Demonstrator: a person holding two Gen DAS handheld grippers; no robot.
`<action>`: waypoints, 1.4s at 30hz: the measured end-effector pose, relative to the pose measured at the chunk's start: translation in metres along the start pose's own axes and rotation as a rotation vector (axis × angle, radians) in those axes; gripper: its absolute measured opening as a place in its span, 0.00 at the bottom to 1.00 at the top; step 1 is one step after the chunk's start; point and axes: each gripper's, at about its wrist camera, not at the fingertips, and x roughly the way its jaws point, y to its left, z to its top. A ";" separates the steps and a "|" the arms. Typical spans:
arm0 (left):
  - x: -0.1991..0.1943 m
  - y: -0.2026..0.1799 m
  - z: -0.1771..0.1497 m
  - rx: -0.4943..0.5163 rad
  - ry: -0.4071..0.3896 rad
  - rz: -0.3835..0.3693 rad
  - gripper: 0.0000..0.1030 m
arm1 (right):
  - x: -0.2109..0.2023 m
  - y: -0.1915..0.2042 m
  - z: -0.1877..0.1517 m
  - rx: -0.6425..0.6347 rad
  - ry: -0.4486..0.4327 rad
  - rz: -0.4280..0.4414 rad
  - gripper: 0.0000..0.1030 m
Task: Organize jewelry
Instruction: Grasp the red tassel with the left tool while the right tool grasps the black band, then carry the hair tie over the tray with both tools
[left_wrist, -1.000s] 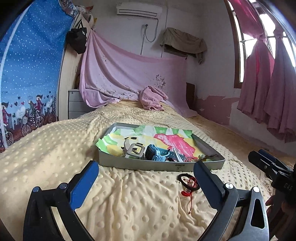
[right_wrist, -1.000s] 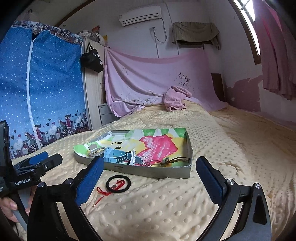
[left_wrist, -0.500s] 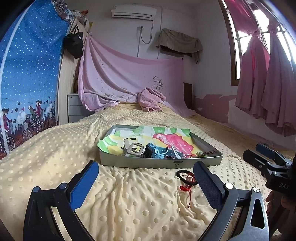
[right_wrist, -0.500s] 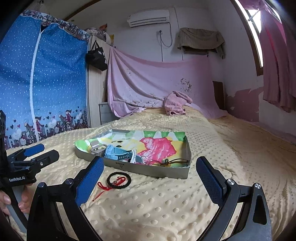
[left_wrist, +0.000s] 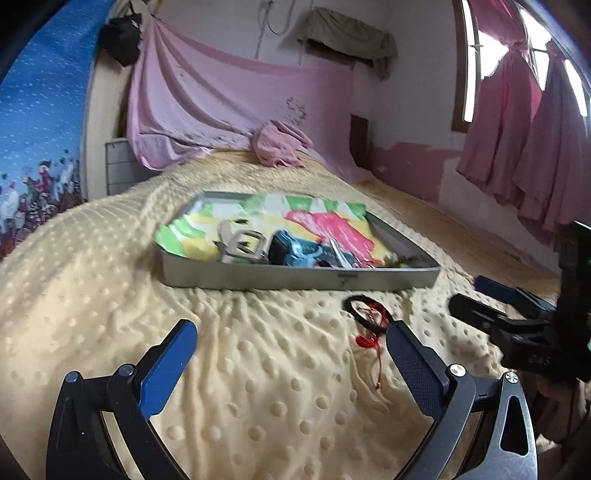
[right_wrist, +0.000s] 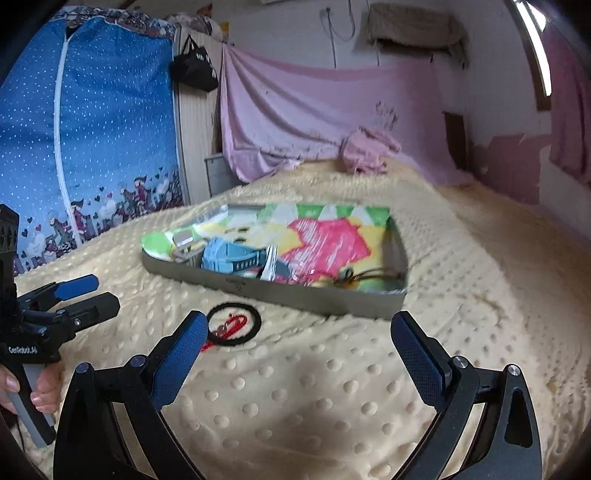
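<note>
One black bracelet (right_wrist: 234, 324) lies nr tray (right_wrist: 280, 295).

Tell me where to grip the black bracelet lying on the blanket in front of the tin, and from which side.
Grip the black bracelet across its band on the side away from the red cord, coming straight down from above. It lies flat on the soft dotted blanket, so one finger can go inside the ring and one outside. The open right gripper looks nearest; the tin stands just behind.

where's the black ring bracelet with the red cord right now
The black ring bracelet with red cord lies on the yellow dotted blanket, just outside the grey metal tray, near its front wall.
</note>
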 end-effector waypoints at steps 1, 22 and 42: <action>0.002 -0.002 -0.001 0.006 0.007 -0.010 1.00 | 0.004 -0.001 -0.001 0.000 0.012 0.007 0.87; 0.055 -0.028 -0.002 0.075 0.187 -0.237 0.31 | 0.080 0.019 -0.010 -0.015 0.210 0.177 0.33; 0.064 -0.028 -0.011 0.047 0.244 -0.227 0.05 | 0.104 0.016 -0.013 0.032 0.294 0.240 0.20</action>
